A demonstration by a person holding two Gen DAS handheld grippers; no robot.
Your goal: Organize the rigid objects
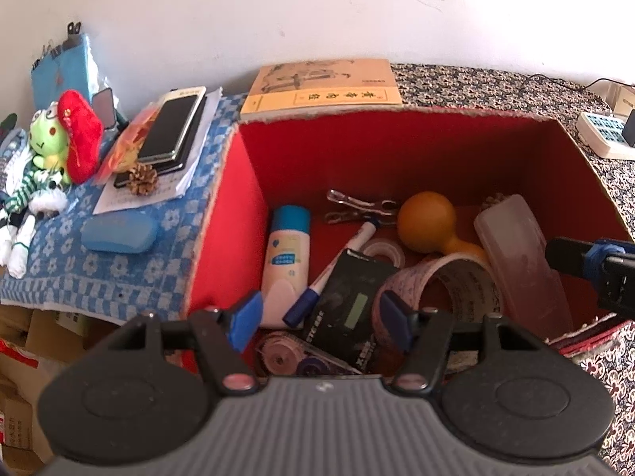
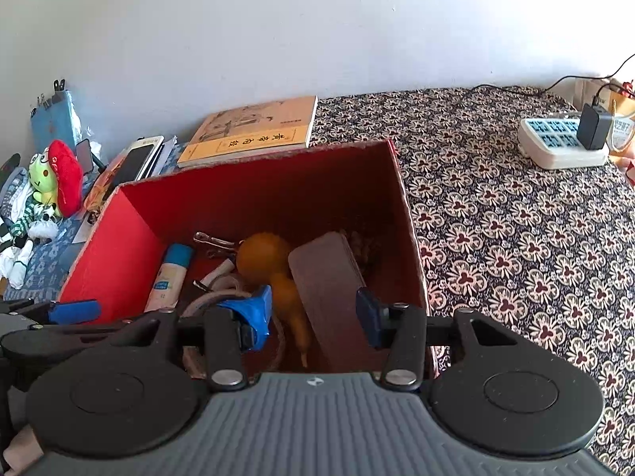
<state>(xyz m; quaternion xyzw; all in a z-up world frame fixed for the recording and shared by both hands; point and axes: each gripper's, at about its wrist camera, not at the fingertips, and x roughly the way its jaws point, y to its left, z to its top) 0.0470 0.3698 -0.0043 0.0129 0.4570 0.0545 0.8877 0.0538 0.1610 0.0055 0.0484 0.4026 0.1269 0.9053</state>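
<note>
Both claws hover wide open and empty above the near edge of the red box (image 1: 222, 214): the left gripper (image 1: 321, 315) over its left half, the right gripper (image 2: 313, 313) over its right half. Nearest beneath the left one lie a correction-tape dispenser (image 1: 289, 357) and a black calculator-like device (image 1: 349, 305), with a blue-capped marker (image 1: 329, 273) leaning across them; each looks stiff and light, and the marker is best pinched across its barrel, since it may roll. Just right of these stands a wide roll of printed tape (image 1: 440, 281), rigid enough to take by its wall. Beyond, a white lotion bottle (image 1: 285, 258) with a blue cap lies against the left wall; its smooth plastic is likely slippery, so the flat waist is the safer hold. An orange gourd (image 2: 270, 261) sits mid-box, hard but round, probably fragile, best gripped at its narrow neck. A translucent case (image 2: 325, 289) leans against the right side, and metal clips (image 1: 357, 202) lie near the back wall. Outside and farther off are a blue case (image 1: 119, 232) on the checked cloth, a phone (image 1: 170, 127), a pinecone (image 1: 141, 178), a frog plush (image 1: 51, 146), and a yellow book (image 2: 254, 131) behind the box.
</note>
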